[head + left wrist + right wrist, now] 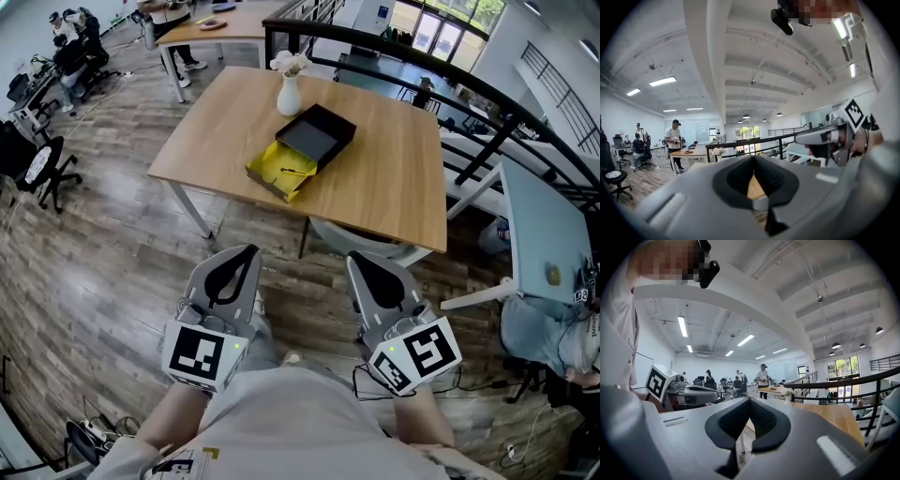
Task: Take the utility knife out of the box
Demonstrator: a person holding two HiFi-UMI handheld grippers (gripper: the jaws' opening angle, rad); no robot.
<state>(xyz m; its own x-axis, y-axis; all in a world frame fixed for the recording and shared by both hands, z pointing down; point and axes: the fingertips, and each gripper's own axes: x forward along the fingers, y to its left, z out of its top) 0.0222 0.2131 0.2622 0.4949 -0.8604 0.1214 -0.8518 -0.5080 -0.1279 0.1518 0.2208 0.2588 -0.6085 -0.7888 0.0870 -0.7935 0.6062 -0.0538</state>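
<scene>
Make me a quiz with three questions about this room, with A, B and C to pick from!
1. Where is the black box?
A. on the wooden table
B. under that table
C. held up in the air

2. What colour is the vase beside the box?
A. red
B. white
C. green

3. How do the jaws of the left tool and the right tool stand?
A. wide open
B. shut on a knife
C. shut, with nothing in them

Answers:
1 A: the box sits on the tabletop.
2 B: the vase is plain white.
3 C: each tool's tips meet and nothing is between them.
</scene>
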